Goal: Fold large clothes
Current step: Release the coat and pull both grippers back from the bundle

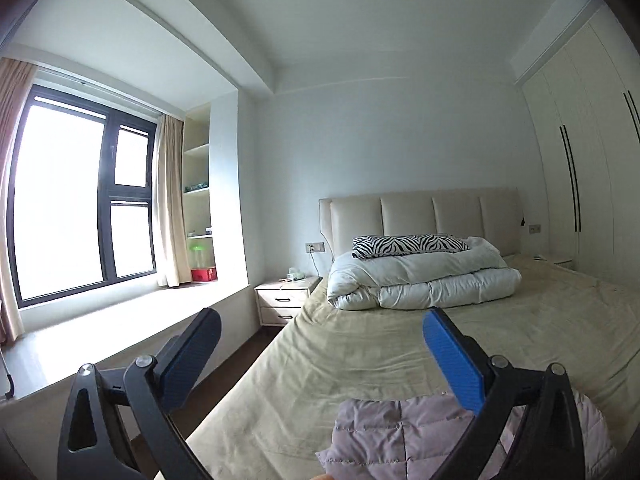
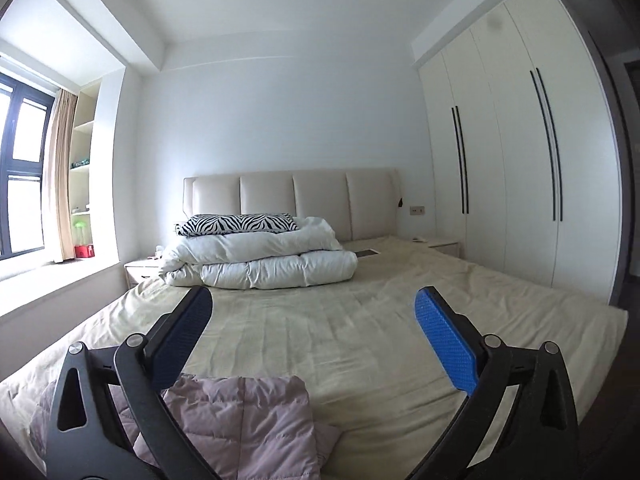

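Evenly, both grippers — left gripper (image 1: 322, 322), right gripper (image 2: 314, 300) — spread wide, level above the pink quilted jacket (image 2: 244, 424).

Both wrist views sit low at the foot of the beige-sheeted bed (image 1: 360, 360) (image 2: 360, 340), facing its padded cream headboard (image 1: 420, 216) (image 2: 292, 196). Left view is offset toward the dark-framed window (image 1: 80, 200); right view toward the white wardrobe (image 2: 520, 160). Both share the folded white duvet (image 1: 424, 280) (image 2: 260, 264).
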The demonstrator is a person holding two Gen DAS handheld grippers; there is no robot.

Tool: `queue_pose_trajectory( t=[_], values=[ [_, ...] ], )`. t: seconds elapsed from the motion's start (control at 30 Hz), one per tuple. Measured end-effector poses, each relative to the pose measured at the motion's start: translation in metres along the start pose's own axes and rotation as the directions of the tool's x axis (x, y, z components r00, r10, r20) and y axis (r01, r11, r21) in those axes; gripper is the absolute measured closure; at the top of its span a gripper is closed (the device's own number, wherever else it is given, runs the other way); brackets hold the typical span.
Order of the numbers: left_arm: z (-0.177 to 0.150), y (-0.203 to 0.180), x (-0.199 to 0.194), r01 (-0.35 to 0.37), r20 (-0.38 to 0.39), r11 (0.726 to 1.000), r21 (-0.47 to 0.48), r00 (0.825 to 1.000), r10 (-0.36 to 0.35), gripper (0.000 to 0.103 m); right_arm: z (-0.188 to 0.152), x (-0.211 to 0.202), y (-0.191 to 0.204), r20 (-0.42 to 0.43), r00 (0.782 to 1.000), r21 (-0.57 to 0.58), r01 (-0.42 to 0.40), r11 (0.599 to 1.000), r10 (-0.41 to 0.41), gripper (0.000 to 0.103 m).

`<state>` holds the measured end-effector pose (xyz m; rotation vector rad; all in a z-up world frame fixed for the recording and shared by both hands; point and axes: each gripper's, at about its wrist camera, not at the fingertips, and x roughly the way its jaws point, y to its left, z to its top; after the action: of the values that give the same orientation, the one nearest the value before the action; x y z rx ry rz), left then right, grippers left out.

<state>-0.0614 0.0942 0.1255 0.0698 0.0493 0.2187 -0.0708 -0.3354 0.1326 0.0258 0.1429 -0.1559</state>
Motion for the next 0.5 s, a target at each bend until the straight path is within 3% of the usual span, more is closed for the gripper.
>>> queue_pose_trajectory(
  t=[0.07,0.27,0.4,0.5],
  values=[
    [0.008,0.001,-0.004,0.030,-0.015,0.999,-0.033,0.999,-0.030,0.000,0.019,-0.008,0.004,-0.024,1.000,0.017,-0.009,1.000,0.009,0.000],
    [0.013,-0.008,-0.016,0.057,-0.054,0.996,-0.068,0.997,-0.061,0.000,0.059,-0.057,0.024,0.047,0.996,0.027,-0.077,0.997,0.076,0.000],
    [-0.003,-0.030,-0.017,0.064,-0.114,0.997,-0.041,0.991,-0.068,0.000,0.057,-0.060,0.052,-0.067,0.990,0.028,-0.120,0.992,0.122,0.000],
    [-0.028,-0.045,-0.006,0.077,-0.230,0.997,-0.032,0.970,-0.082,0.000,0.036,-0.048,0.075,-0.196,0.974,0.002,-0.117,0.993,0.116,0.000]
  ],
)
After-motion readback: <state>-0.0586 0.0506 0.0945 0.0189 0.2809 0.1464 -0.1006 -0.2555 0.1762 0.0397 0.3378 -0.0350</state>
